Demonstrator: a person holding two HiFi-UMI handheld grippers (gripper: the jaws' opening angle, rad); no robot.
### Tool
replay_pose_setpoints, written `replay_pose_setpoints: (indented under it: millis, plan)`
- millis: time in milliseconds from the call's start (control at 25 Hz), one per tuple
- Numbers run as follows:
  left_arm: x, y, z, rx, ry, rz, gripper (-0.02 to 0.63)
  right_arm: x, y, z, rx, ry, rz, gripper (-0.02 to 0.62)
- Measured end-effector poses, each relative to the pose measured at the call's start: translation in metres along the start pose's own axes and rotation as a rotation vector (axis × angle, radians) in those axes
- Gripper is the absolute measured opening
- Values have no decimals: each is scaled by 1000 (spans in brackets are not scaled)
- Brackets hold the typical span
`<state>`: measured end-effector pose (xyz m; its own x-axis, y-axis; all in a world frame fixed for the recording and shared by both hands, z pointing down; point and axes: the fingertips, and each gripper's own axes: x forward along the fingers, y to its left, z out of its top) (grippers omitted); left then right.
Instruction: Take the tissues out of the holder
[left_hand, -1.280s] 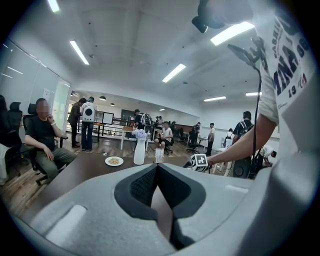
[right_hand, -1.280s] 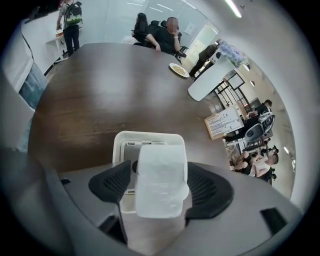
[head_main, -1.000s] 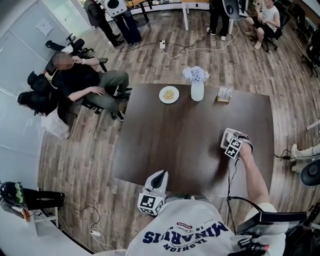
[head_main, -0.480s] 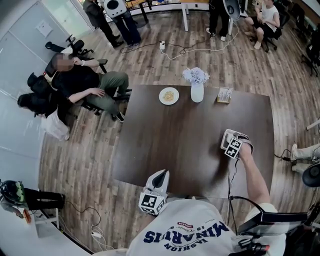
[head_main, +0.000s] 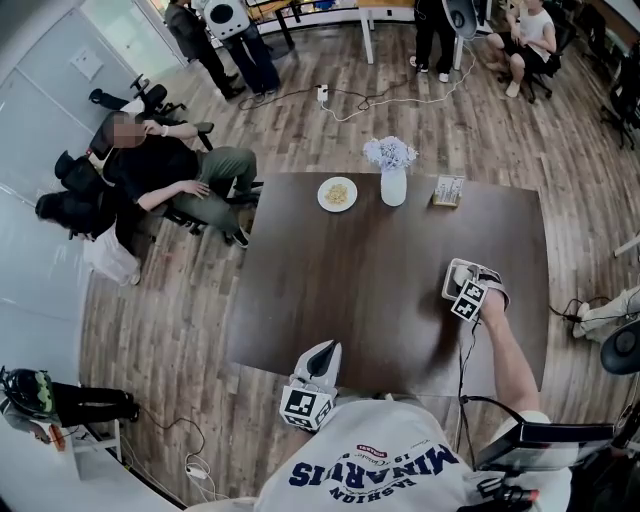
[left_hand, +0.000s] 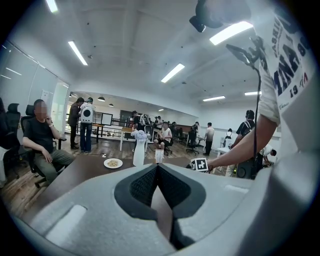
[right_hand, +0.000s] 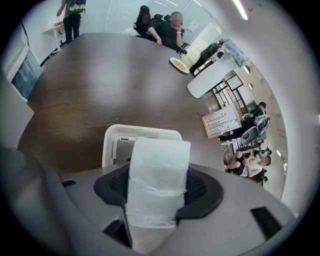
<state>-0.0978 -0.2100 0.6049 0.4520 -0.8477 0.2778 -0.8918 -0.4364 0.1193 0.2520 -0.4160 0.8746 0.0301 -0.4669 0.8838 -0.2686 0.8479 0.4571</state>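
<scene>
Pinched lengthwise in the right tongs (right_hand: 157, 192), drawn in a little just now: a plastic-wrapped tissue pack (right_hand: 159, 160), far end over the opening of the white holder (right_hand: 111, 145) (clear of it or not, hard to tell). Holder down on the dark worktop (right_hand: 100, 85), toward its right edge. Left tongs (left_hand: 158, 172) pressed together on nothing, over the worktop's near edge, well apart from the holder. Along the far side: a plate of food (head_main: 338, 193), a white vase of flowers (head_main: 393, 185), a printed card (head_main: 448, 190).
</scene>
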Motion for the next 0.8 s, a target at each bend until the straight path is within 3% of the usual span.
replay_pose_setpoints:
  millis: [200,400,640,800]
  plan:
    - [0,3,-4,-1,-1,-8,5,-33,-15,14,69,-85,-53,258]
    - [8,-11,1,15,-16,-69,5,-92,-26,33,113,-169,-139,258]
    - [16,-35,5,46,-33,-159,5,-201,-28,85,117,-334,-272,258]
    - [23,-44,12,66,-49,-200,5,-251,-21,108,57,-397,-332,258]
